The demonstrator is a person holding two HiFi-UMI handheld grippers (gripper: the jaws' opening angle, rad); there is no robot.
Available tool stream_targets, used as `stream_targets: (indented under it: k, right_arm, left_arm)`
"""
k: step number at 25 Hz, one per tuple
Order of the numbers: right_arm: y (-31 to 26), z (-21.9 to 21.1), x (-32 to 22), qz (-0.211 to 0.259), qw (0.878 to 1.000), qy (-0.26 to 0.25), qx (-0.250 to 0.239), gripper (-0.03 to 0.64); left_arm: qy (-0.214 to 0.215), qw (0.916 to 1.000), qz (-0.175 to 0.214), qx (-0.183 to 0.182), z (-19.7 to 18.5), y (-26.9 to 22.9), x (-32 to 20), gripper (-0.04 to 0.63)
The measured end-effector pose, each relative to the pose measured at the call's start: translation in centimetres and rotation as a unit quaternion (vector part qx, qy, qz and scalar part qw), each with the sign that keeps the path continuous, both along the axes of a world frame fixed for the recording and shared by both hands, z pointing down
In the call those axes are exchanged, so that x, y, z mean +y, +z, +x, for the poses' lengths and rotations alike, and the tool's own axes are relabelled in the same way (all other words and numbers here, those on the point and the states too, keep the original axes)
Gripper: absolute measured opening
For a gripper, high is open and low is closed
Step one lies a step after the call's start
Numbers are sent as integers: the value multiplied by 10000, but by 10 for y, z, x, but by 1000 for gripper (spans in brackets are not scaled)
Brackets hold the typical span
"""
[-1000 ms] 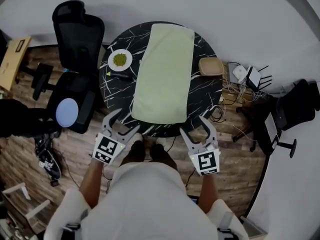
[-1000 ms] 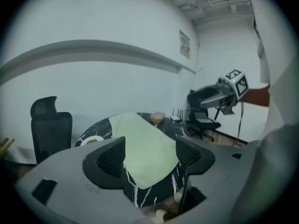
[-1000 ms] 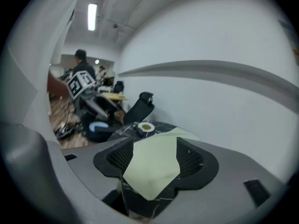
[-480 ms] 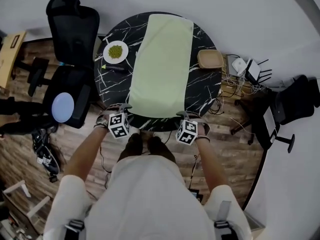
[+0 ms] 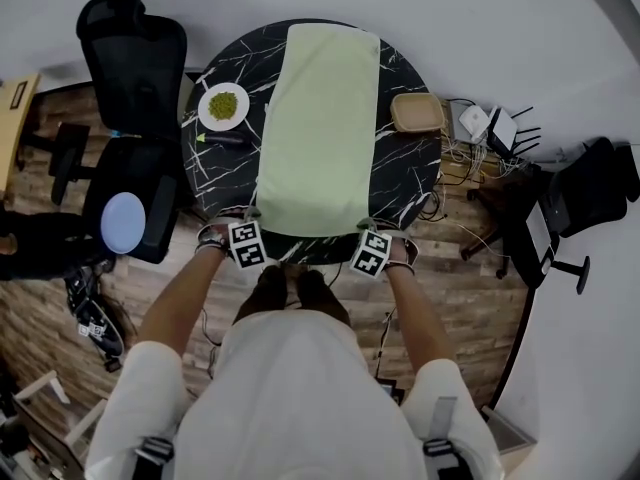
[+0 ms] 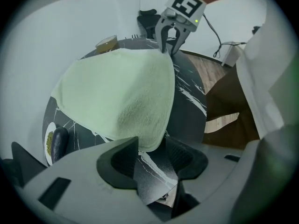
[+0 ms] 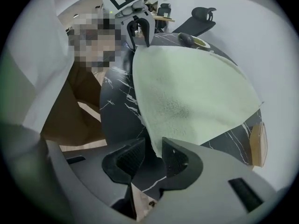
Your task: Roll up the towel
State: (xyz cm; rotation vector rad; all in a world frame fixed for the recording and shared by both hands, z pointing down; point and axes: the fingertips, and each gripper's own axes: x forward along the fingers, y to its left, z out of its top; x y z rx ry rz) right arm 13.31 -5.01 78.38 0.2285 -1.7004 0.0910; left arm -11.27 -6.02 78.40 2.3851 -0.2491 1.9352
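Note:
A pale green towel (image 5: pixel 315 128) lies flat lengthwise across the round black marble table (image 5: pixel 405 183). Both grippers point down at its near edge. My left gripper (image 5: pixel 246 230) is at the near-left corner. In the left gripper view that corner of the towel (image 6: pixel 140 111) hangs between the fingers (image 6: pixel 122 158), and the jaws of the left gripper (image 6: pixel 152 146) are closing with a gap still showing. My right gripper (image 5: pixel 374 240) is at the near-right corner. The jaws of the right gripper (image 7: pixel 153 150) are closing around that corner of the towel (image 7: pixel 187 97), which lies against one finger (image 7: pixel 176 157).
A white plate of green food (image 5: pixel 224 106) and a dark oblong object (image 5: pixel 228 137) sit left of the towel. A tan bowl (image 5: pixel 418 113) sits to its right. A black office chair (image 5: pixel 135 58) stands at the left. Cables and devices (image 5: pixel 480 128) lie on the floor at the right.
Both grippers came down from in front of the table edge onto the towel's near corners, turned to point downward, and their jaws narrowed.

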Motion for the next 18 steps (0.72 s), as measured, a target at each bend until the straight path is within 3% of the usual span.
stream_targets:
  k: [5,7,9,18]
  right_arm:
    - [0,-1,6,-65,9997,202,-138,52]
    - [-1,-2,7,83,9993,328,-179,5]
    - [-3,-2,8,225,9978,559,-271,5]
    - [-26,-13,46,284,9879,1246,-875,4]
  left_arm:
    - [-130,9994,-274,147,0,1,5,137]
    - [-144,9995,-205,174,-1,0,7,107]
    - [-238,9996,22,158,-4,0,6,28]
    - [-618,9972,233,350,-21,-13,36,23]
